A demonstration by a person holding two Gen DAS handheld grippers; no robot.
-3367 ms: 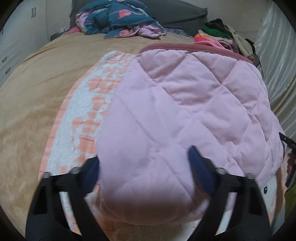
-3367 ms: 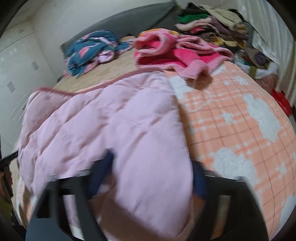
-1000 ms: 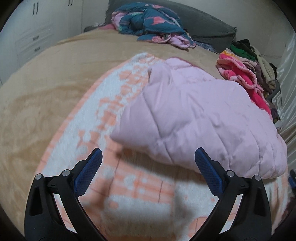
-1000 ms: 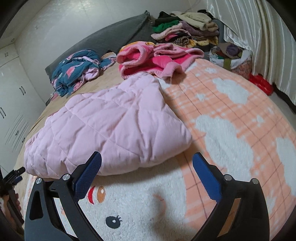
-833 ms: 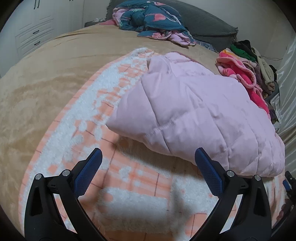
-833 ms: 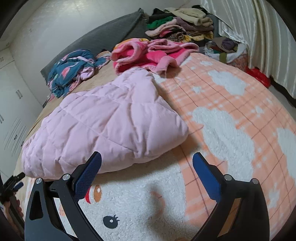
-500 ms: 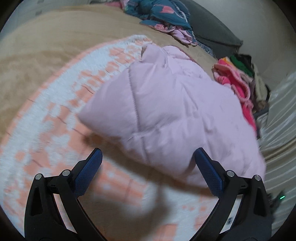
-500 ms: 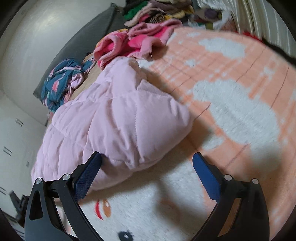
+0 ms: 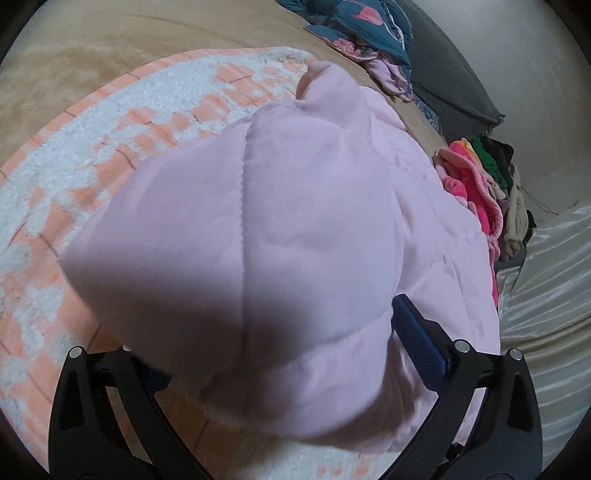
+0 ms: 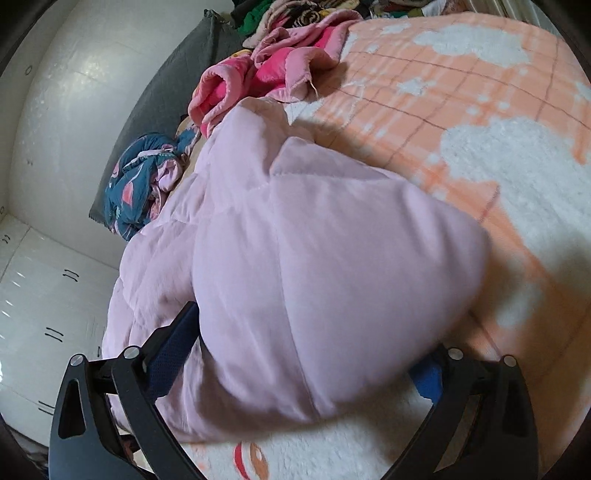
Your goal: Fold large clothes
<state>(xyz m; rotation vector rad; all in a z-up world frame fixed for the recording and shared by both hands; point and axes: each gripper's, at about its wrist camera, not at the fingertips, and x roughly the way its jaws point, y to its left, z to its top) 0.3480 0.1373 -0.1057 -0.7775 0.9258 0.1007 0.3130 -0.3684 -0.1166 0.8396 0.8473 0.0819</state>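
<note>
A folded pale pink quilted jacket (image 9: pixel 280 229) lies on the orange and white plush blanket (image 9: pixel 110 147) on the bed. My left gripper (image 9: pixel 280 339) is open, its jaws wide apart around the jacket's near left corner, with the padding between them. In the right wrist view the same jacket (image 10: pixel 314 258) fills the middle. My right gripper (image 10: pixel 306 354) is open too, its jaws wide around the jacket's near right corner. One blue pad (image 10: pixel 173 343) shows at the left; the other is partly hidden by fabric.
A bright pink fleece garment (image 10: pixel 277 62) lies beyond the jacket. A blue patterned garment (image 9: pixel 362 22) and a grey pillow (image 9: pixel 443 74) are at the head of the bed. A stack of clothes (image 9: pixel 506 199) sits at the bed's edge. White cabinets (image 10: pixel 44 295) stand at the left.
Both grippers have moved forward and down onto the jacket. Its two near corners now sit between the open jaws, where a second ago they lay well ahead of them.
</note>
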